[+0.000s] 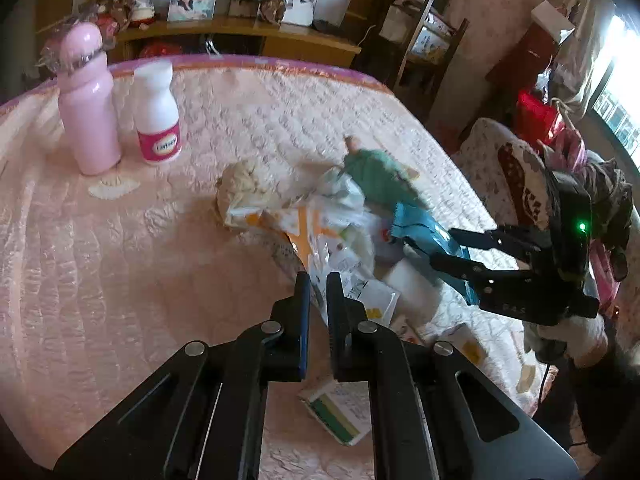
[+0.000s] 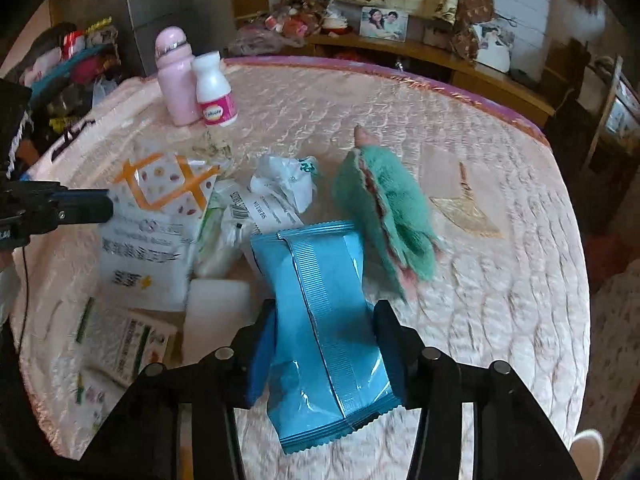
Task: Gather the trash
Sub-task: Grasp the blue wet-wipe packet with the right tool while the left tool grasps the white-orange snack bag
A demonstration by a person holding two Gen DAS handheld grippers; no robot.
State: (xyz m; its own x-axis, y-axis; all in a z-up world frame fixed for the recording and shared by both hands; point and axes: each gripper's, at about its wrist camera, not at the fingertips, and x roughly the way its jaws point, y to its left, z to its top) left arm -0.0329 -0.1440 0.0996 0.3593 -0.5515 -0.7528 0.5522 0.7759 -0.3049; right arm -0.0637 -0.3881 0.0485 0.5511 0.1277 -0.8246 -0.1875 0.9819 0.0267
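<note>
right gripper (image 2: 324,344): clamped on the blue wrapper (image 2: 320,320), lower centre of the right wrist view; wrapper bowed between the pads
left gripper (image 1: 318,280): fingers narrow, holding nothing; poised above the white packet (image 1: 316,228)
trash pile (image 2: 200,216): mid-left
risk: slick foil could slip; green plush toy (image 2: 384,208) alongside could snag

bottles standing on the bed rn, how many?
2. The pink bottle stands upright near the bed's far left edge; the white bottle with a pink label stands upright right beside it. The trash pile could hide a lying one, but none shows.
</note>
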